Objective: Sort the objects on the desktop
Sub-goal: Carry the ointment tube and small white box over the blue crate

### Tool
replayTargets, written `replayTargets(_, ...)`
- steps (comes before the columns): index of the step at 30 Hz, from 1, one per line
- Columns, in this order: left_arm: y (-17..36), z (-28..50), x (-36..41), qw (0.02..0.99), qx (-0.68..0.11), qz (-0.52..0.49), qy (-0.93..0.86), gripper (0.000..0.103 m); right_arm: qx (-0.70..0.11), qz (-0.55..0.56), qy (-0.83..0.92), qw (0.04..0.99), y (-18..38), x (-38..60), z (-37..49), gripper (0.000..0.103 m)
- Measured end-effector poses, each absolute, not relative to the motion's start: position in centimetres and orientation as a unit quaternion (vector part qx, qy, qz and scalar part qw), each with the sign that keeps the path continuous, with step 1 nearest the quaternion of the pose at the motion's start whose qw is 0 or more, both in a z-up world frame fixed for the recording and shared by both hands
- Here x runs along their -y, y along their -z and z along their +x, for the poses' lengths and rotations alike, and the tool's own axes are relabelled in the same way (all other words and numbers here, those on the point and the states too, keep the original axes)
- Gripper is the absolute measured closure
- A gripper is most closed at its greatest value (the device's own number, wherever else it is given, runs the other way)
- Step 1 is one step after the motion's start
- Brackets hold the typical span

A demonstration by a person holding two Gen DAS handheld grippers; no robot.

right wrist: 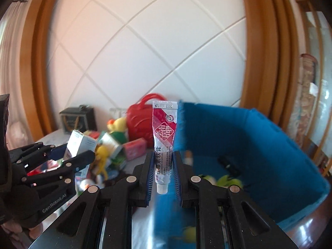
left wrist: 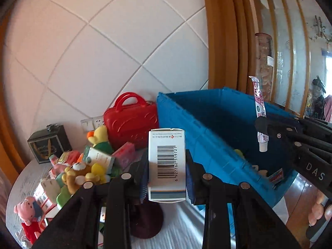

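My left gripper [left wrist: 167,166] is shut on a white medicine box [left wrist: 167,164] with a barcode, held above the table beside the blue bin [left wrist: 186,128]. It also shows in the right wrist view [right wrist: 77,155] holding the box [right wrist: 77,145]. My right gripper [right wrist: 162,172] is shut on a red-and-white ointment tube [right wrist: 164,137], cap down, over the bin's near left wall [right wrist: 269,145]. In the left wrist view the right gripper [left wrist: 263,132] holds the tube [left wrist: 259,108] above the bin's inside.
A pile of plush toys and small boxes [left wrist: 83,166] lies on the round table to the left. A red toy case [left wrist: 130,120] and a dark box [left wrist: 48,143] stand by the tiled wall. Several small items lie in the bin [right wrist: 226,178]. A dark cap [left wrist: 146,220] lies under my left gripper.
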State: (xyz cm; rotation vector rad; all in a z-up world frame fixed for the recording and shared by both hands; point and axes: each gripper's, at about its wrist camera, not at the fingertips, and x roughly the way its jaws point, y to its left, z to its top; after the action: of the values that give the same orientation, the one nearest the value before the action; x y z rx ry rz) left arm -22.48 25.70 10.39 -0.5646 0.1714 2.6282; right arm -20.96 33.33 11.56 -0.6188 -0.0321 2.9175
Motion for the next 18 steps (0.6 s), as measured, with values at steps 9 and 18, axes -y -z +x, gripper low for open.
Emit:
replayTargets(9, -12.8, -23.3, -38.1, 0.272, -0.077, -0.205, -0.937, 0.074, 0.006, -0.202, -0.964, 0.174, -13.3, -44.7, -18.6, 0.086)
replayTargets(18, -12.1, -23.9, -45.5, 0.286, -0.100, -0.250, -0.920, 0.074, -0.010, -0.255, -0.938, 0.234, -10.6, -52.3, -18.8, 0.086)
